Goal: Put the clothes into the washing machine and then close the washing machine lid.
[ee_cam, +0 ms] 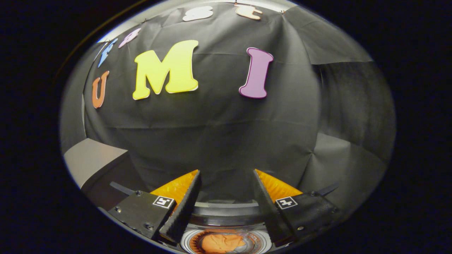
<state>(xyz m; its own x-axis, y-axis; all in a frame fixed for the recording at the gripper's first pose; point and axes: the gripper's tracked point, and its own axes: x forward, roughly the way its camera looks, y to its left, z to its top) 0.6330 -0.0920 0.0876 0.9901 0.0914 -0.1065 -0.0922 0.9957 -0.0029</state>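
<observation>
Two fingers (192,197) stood spread wide, the gripper (226,176) released and grasping nothing, and each finger mount bore a small square black-and-white marker with no readable writing. At six o'clock, low between the fingers, sat the washing machine (226,211), its round drum open, lid not seen. Inside the drum lay the clothes (220,243), an orange crumpled bundle

Hand-held gripper (226,178): two ribbed wedge fingers on dark screwed blocks bearing square black-and-white markers
</observation>
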